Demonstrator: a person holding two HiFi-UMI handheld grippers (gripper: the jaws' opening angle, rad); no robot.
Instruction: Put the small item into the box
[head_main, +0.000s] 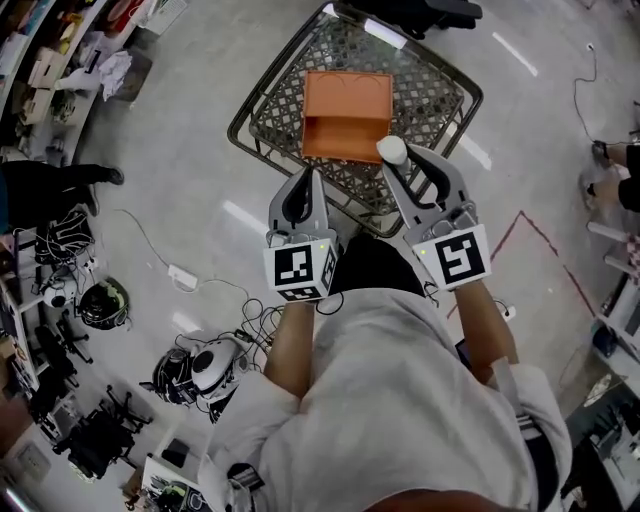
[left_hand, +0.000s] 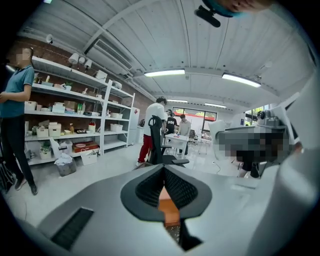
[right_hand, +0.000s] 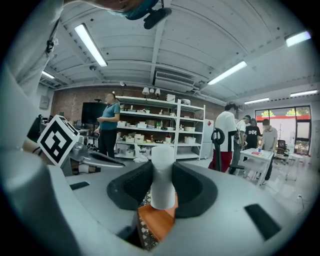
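— small item (right_hand: 162, 170), white: where is it?
— clamped between the right gripper (head_main: 399, 166) jaws, just short of the orange box (head_main: 346, 100).
— which step?
— carrying, i judge; next, reach over the open box and release.
— anything in the way?
— no. left gripper (left_hand: 164, 172) is closed, empty. the box sits on a wire mesh stand (head_main: 435, 95).

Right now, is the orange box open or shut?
Open. The head view looks straight into the orange box; its inside shows, with nothing in it.
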